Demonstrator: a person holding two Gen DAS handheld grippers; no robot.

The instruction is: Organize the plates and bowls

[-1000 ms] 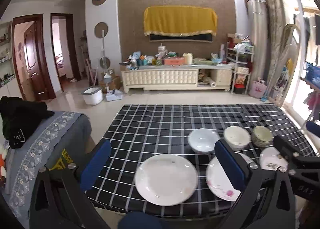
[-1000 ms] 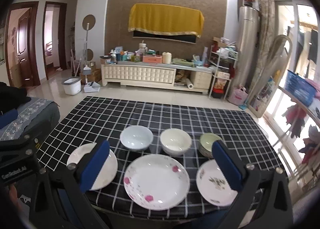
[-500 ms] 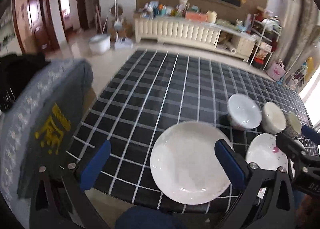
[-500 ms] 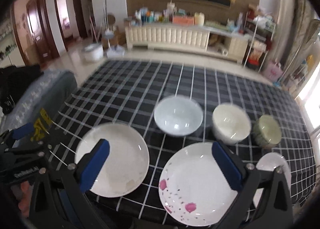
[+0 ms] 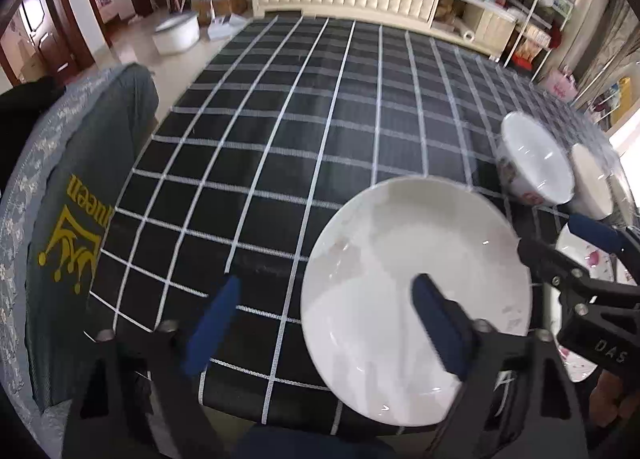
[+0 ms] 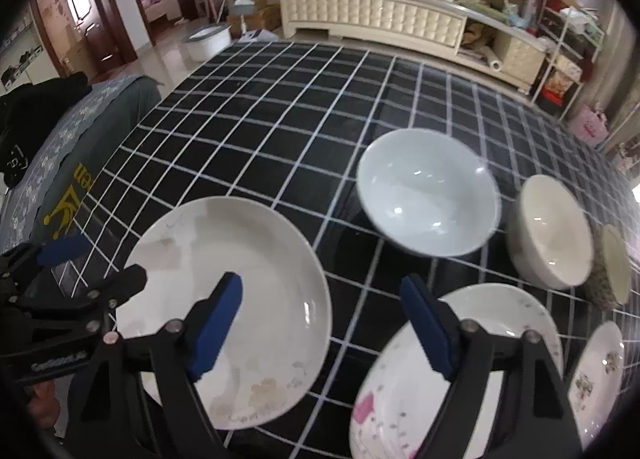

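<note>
No stacking is seen yet: on the checked tablecloth [image 6: 280, 131] three plates lie singly along the near edge and three bowls stand singly behind them, so the whole sorting is judged still to be done. The plain white plate [image 6: 236, 291] lies flat, face up, nearest the left corner; being round, no long axis is shown. Beside it are set the pink-flowered plate [image 6: 480, 339] and a small patterned plate [image 6: 600, 375]. The left gripper [image 5: 324, 323] and right gripper [image 6: 320, 323] are both held wide open, with nothing gripped.
</note>
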